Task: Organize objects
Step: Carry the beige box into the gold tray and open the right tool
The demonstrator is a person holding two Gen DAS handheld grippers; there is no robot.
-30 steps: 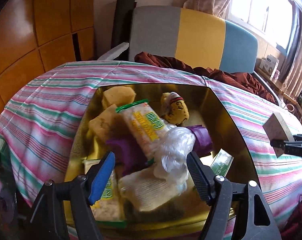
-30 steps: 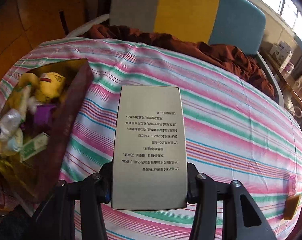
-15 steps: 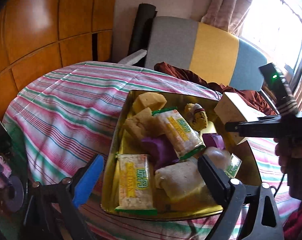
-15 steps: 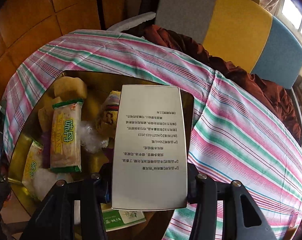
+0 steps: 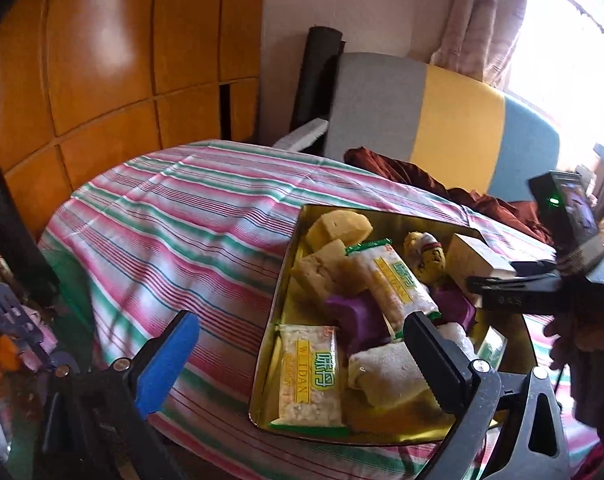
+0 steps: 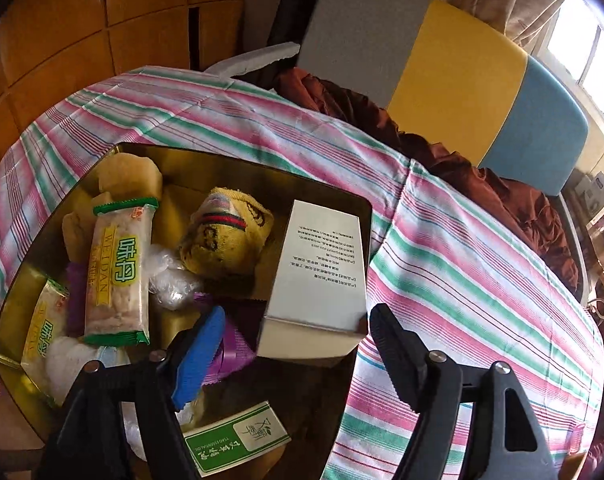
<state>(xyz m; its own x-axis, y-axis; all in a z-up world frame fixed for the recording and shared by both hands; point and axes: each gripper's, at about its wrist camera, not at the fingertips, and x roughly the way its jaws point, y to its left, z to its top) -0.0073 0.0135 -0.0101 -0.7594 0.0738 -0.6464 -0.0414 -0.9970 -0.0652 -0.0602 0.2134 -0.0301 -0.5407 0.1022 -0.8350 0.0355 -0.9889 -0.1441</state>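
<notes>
A gold tin (image 5: 278, 308) (image 6: 230, 160) on the striped tablecloth holds snack packets (image 5: 310, 376) (image 6: 116, 272), sponge pieces (image 5: 338, 228), a yellow stuffed toy (image 6: 222, 240) (image 5: 426, 256) and purple items (image 5: 354, 312). A silver box with printed text (image 6: 318, 276) (image 5: 478, 260) lies in the tin's far right corner, free of the fingers. My right gripper (image 6: 290, 356) is open just behind it; it shows at the right of the left wrist view (image 5: 542, 296). My left gripper (image 5: 298, 364) is open and empty over the tin's near left edge.
The striped tablecloth (image 6: 462, 264) (image 5: 174, 240) covers a round table. A grey, yellow and blue chair (image 6: 442, 64) with a dark red cloth (image 6: 502, 196) stands behind. Wooden panels (image 5: 102, 60) are at the left. A green and white card (image 6: 238, 440) lies at the tin's near side.
My right gripper carried the silver box over the tin, opened and let it go; the box now rests in the tin. My left gripper drew back to the left.
</notes>
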